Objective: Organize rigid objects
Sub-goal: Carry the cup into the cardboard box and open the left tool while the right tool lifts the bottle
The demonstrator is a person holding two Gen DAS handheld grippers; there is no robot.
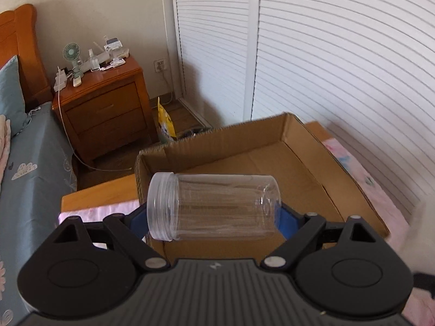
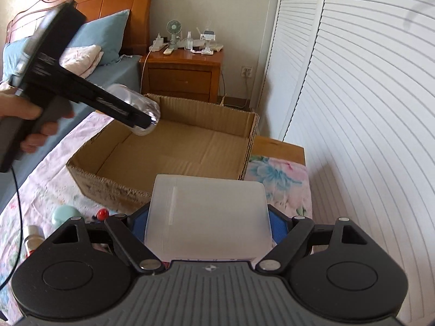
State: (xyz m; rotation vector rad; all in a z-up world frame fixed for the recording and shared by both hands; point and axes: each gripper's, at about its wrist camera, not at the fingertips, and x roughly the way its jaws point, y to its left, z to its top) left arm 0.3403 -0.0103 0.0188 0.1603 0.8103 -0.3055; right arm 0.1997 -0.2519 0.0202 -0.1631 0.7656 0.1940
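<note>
Tools number two: left tool [image 1: 214, 217] grasps one clear jar [image 1: 214, 206], right tool [image 2: 208, 225] one white container [image 2: 208, 212].

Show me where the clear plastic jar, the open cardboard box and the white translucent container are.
clear plastic jar [image 1: 217, 206], left wrist view, ribbed side wall
open cardboard box [image 2: 202, 118], right wrist view, far inner wall
white translucent container [image 2: 209, 212], right wrist view, top face

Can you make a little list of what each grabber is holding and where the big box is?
left gripper: shut on a clear plastic jar, lying sideways, no lid, above the box
right gripper: shut on a white translucent container, near the box's front wall
cardboard box: open, looks empty, on a floral cloth
hand: holds the left gripper's handle
nightstand: behind the box
</note>
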